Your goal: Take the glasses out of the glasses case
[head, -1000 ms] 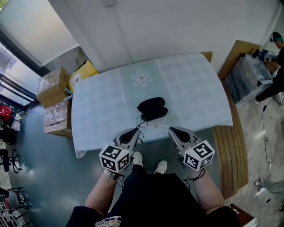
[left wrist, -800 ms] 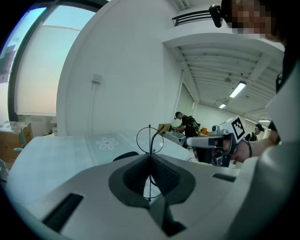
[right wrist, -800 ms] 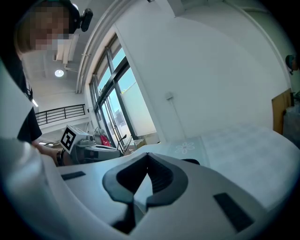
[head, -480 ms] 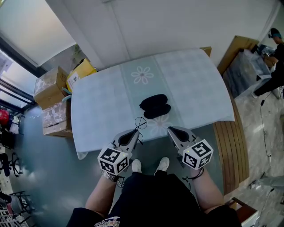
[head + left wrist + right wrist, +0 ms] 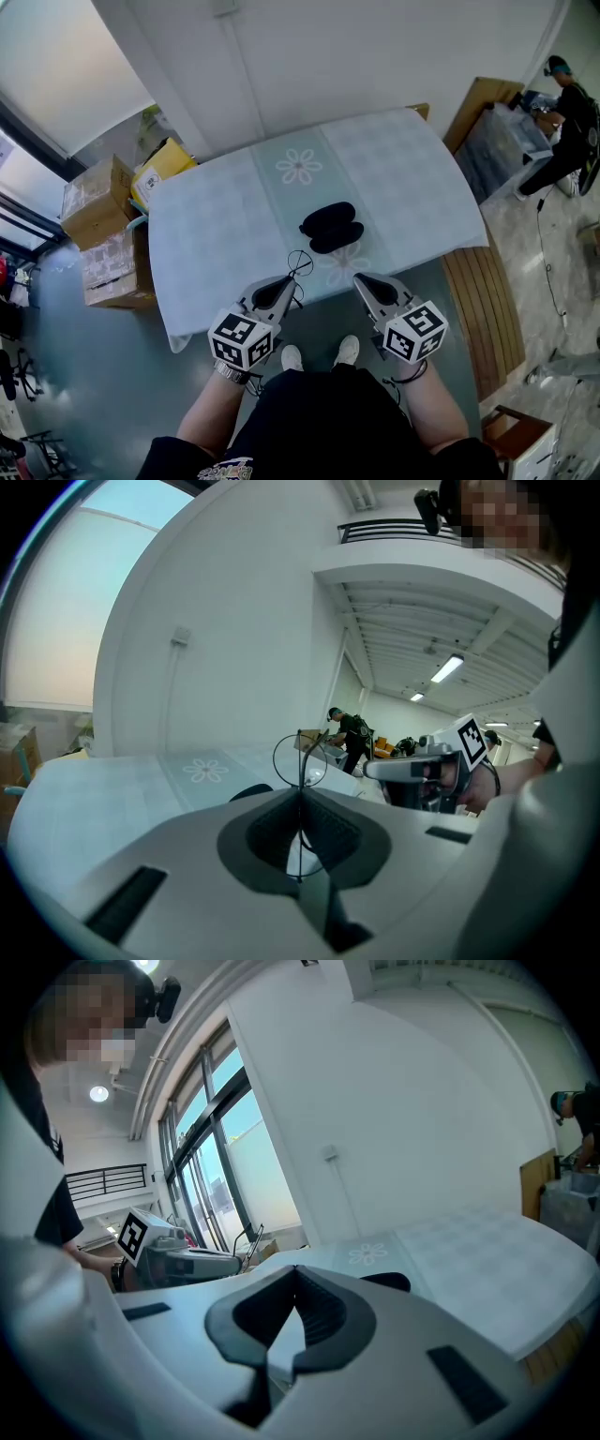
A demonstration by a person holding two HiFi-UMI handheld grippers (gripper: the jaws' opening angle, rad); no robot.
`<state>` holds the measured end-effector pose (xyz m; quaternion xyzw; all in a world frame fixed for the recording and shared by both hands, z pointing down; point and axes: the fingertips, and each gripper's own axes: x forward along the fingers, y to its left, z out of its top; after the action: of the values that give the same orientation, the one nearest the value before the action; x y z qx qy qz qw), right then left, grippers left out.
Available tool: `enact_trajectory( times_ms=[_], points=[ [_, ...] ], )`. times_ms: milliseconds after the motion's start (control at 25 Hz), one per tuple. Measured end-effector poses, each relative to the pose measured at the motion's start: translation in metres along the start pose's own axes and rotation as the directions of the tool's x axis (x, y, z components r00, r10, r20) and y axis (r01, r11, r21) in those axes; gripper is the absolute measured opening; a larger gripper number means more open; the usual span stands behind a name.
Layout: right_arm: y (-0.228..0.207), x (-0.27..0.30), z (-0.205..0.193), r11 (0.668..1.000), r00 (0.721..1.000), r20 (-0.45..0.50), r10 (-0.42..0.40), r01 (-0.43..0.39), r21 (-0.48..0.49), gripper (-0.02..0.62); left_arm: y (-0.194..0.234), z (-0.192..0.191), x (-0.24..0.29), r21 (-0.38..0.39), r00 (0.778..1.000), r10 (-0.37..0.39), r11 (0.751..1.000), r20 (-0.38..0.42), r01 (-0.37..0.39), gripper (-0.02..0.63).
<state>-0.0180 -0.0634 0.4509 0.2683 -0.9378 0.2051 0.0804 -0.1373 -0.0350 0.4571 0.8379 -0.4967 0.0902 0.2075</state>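
Glasses [image 5: 298, 264]: pinched in the left gripper [image 5: 284, 284], over the table's [image 5: 412, 178] near edge, one wire lens ring poking up past the jaws.
Glasses case [image 5: 330, 226]: black, lying open mid-table, beyond both grippers.
Left gripper: clamped on the thin frame.
Right gripper [image 5: 364, 279]: jaws together, nothing between them.

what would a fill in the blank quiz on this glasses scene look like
1. The left gripper is shut on the thin-framed ____.
2. The black glasses case lies open on the ____, apart from both grippers.
3. The right gripper is shut and holds ____.

Missing words: glasses; table; nothing.
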Motion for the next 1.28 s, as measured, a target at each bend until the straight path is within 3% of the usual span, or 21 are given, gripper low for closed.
enact_trajectory(
  times_ms=[640, 1280],
  points=[
    [0.061, -0.010, -0.030, 0.993, 0.993, 0.017, -0.118, 0.118, 0.018, 0.023, 0.000, -0.022, -0.046, 0.024, 0.992, -0.122, 0.992, -0.013, 0.122, 0.031],
    [0.077, -0.019, -0.046, 0.977, 0.978, 0.039, -0.205, 0.202, 0.061, 0.023, -0.003, -0.030, -0.052, 0.051, 0.977, -0.209, 0.976, -0.050, 0.212, 0.031]
  ],
)
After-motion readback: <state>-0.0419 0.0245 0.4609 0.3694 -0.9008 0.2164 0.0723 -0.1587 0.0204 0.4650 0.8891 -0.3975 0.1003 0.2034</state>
